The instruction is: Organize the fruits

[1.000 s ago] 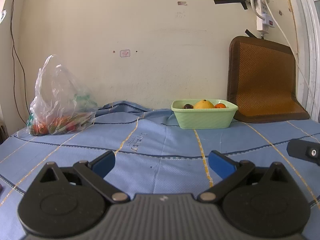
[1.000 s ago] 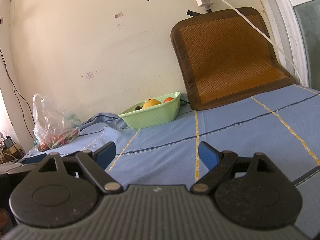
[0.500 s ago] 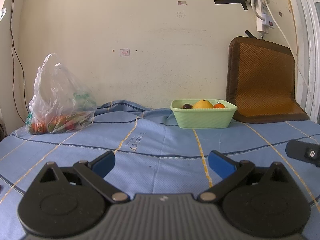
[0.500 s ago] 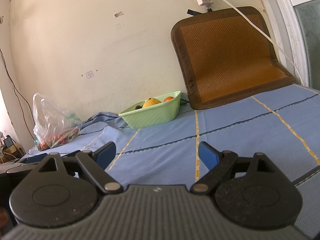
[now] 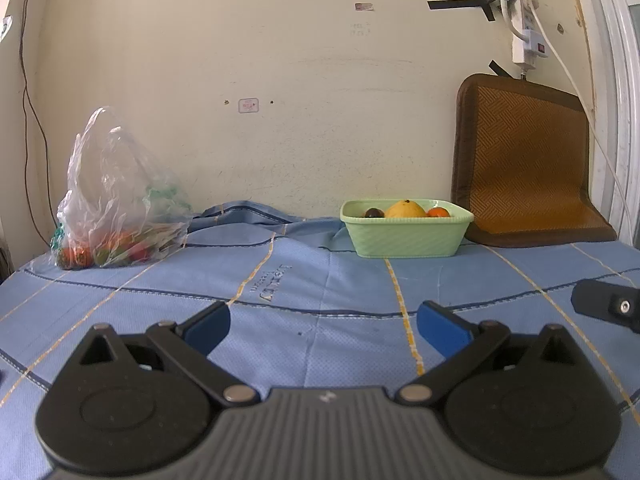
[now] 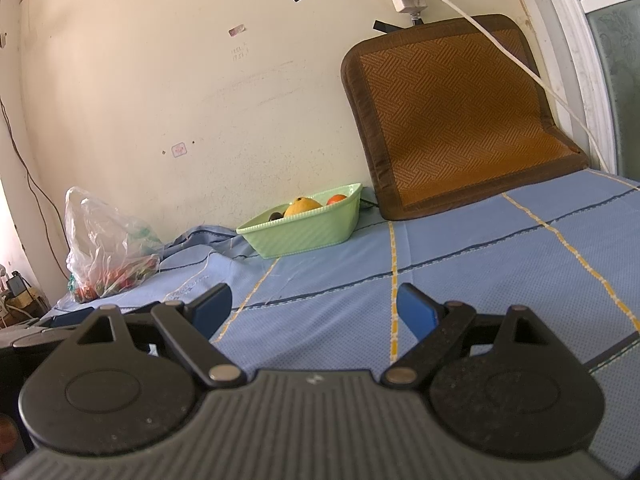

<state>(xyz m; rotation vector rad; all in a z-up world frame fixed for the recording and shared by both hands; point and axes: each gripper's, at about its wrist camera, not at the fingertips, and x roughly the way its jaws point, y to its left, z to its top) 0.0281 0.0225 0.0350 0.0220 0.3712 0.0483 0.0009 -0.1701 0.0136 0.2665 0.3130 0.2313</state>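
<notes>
A clear plastic bag of red, orange and green fruits stands at the far left by the wall; it also shows in the right wrist view. A light green basket at the far middle holds a yellow fruit, a small orange one and a dark one; the basket also shows in the right wrist view. My left gripper is open and empty, low over the blue cloth. My right gripper is open and empty too.
A blue cloth with yellow and dark stripes covers the surface. A brown woven mat leans on the wall at the right. A power strip with a white cable hangs above it. The right gripper's edge shows at the right.
The left wrist view has shifted slightly, so the bag and basket sit a little differently in frame. Both grippers stay open and empty.
</notes>
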